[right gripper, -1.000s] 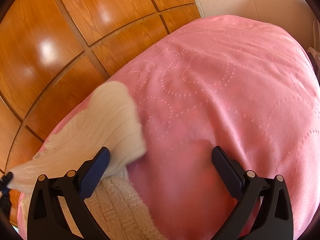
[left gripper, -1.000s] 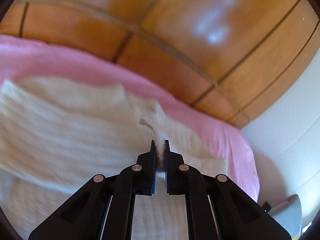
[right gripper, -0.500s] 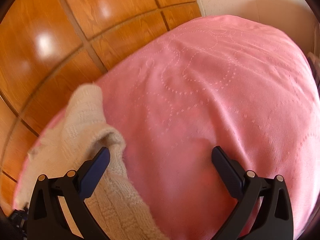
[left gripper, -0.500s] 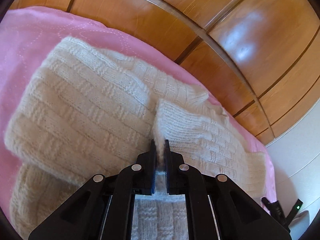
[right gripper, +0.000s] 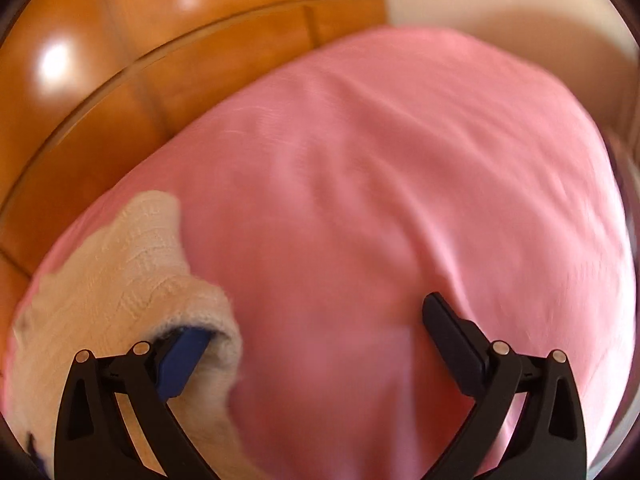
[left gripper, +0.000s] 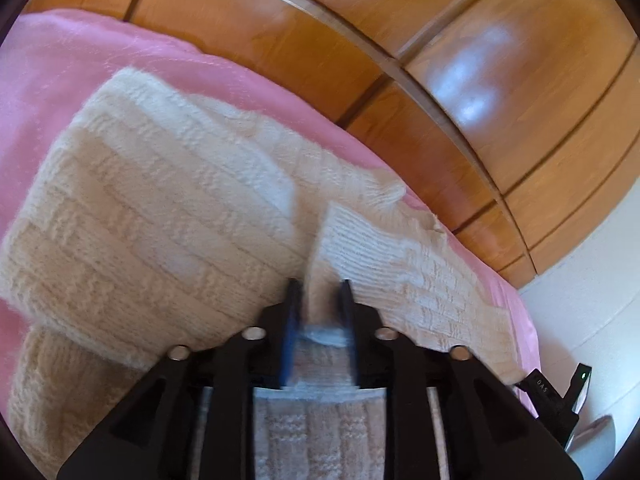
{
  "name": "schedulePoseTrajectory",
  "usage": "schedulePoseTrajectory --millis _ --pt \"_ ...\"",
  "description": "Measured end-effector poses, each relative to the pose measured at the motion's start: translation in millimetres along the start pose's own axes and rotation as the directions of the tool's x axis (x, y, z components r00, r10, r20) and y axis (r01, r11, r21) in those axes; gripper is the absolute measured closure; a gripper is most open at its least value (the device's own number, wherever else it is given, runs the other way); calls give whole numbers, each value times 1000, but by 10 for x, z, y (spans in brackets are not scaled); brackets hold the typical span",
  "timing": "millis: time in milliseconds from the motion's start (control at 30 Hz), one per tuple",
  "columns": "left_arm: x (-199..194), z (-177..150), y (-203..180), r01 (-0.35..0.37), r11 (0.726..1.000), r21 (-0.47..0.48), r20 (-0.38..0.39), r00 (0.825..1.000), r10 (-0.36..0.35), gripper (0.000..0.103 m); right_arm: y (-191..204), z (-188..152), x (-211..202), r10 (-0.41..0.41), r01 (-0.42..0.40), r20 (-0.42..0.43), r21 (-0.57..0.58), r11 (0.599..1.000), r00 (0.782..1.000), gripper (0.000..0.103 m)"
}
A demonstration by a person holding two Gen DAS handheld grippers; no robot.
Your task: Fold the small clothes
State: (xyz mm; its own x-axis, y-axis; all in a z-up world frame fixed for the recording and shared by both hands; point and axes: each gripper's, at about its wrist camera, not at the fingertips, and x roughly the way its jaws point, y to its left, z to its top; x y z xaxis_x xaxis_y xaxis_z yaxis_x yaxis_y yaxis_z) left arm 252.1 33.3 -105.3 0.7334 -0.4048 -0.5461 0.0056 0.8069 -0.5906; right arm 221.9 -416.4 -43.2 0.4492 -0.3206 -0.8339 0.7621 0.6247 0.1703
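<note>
Sweater: cream knit sweater point(left gripper: 168, 216) lies on the pink bedspread point(left gripper: 48, 64), close to the edge that runs along the wooden wardrobe point(left gripper: 460, 80) — one sleeve is laid in across the body.
Left gripper: the left gripper point(left gripper: 319, 292) has just been opening; the sleeve cuff point(left gripper: 332, 240) sits between the jaws, and the pads no longer look pressed on it.
Right gripper: the right gripper point(right gripper: 320, 344) is spread wide over bare bedspread, one finger point(right gripper: 180, 356) tucked under a knit fold, gripping nothing.
Step, as I read it: letting the sleeve down.
Doing it well: finish opening, then back out straight — don't drag the cuff off its fold.
</note>
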Motion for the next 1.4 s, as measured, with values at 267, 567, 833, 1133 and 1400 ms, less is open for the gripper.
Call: schedulePoseTrajectory --millis 267,567,833,1133,1400 --pt "-7 9 -11 -10 1000 10 0 1000 10 77 79 -23 -120 -33 24 -46 -187 982 998 2" --pt "-2 -4 -126 19 998 64 -6 1000 -19 50 79 26 -530 76 -57 106 -171 984 991 2" --pt "17 -27 -167 1 995 96 -6 1000 0 45 765 179 80 -49 73 72 -374 924 996 2" --pt "68 -37 -219 -42 991 131 -12 999 44 45 574 211 356 -100 88 -27 -277 957 995 2" --pt "65 -28 -197 -39 991 126 -12 999 41 45 434 77 -163 -1 6 19 -273 962 1000 2"
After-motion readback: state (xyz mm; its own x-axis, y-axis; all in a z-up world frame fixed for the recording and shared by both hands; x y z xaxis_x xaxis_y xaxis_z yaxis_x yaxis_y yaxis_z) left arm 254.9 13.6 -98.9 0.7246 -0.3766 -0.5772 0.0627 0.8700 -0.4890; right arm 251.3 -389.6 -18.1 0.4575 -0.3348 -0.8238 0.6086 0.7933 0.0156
